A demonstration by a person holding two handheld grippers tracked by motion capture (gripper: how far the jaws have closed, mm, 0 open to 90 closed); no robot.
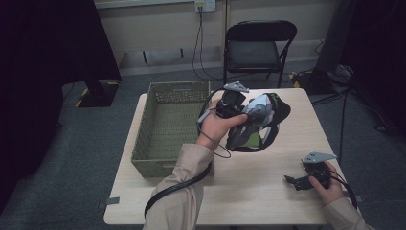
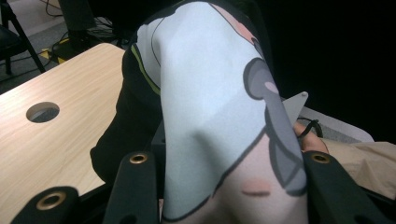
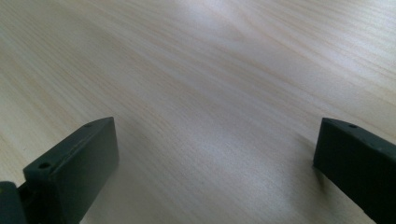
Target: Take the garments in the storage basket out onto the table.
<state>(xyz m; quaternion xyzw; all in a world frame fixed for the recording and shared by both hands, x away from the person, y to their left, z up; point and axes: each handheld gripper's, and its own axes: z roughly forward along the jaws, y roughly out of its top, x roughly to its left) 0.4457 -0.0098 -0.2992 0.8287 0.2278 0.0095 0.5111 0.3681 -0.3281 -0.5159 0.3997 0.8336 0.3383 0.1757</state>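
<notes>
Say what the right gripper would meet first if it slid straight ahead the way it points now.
Probably nothing soon: the right gripper, jaws open, points left along the bare table; depth is uncertain, but the way looks free there.

The high view looks forward and down on the pale wooden table [image 1: 268, 191] from its near side. The left gripper view sits close behind a printed black-and-white cloth cap [image 2: 210, 102], which the high view [image 1: 258, 122] shares. The right gripper view skims low over that tabletop [image 3: 210, 70].
</notes>
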